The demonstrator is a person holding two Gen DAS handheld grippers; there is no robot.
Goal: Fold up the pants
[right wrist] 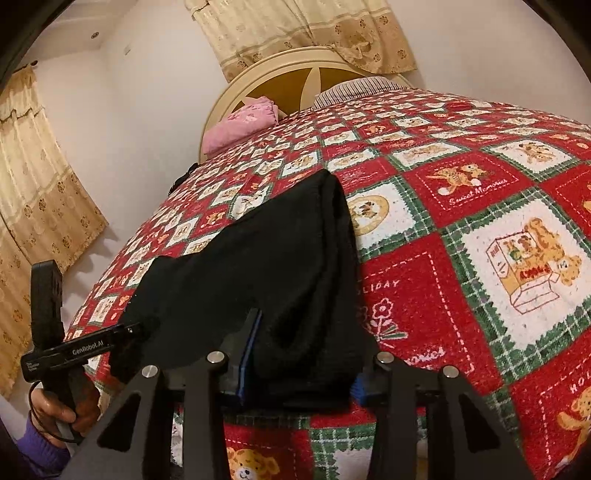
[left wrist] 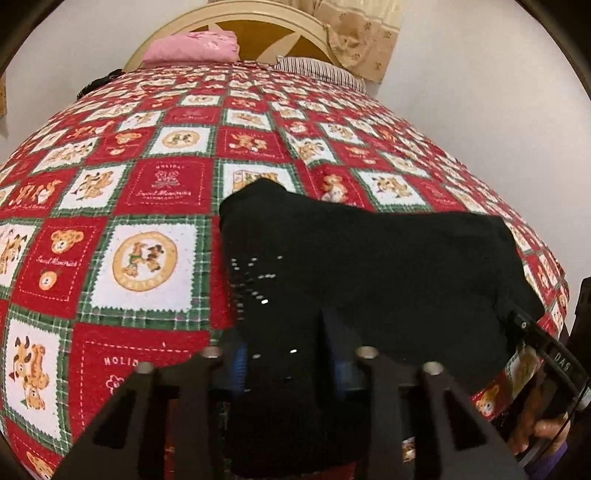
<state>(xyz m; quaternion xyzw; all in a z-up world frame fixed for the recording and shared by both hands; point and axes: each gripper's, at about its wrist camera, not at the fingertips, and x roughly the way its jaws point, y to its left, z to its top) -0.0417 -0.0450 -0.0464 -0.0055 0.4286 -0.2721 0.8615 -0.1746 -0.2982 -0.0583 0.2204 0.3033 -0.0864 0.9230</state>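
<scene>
black pants (left wrist: 369, 258) lying on teddy-bear bedspread (left wrist: 147, 184) | left tongs (left wrist: 284, 354) pinching pants | right tongs (right wrist: 301, 354) pinching pants

The pants (left wrist: 369, 258) are plain black. The bedspread (left wrist: 147, 184) is a check of red and white squares with green plaid borders and tan teddy bears. At the top of the frame lie a pink pillow (left wrist: 192, 46), a cream and brown headboard (left wrist: 258, 26), and beige flowered curtains (right wrist: 295, 29).
</scene>
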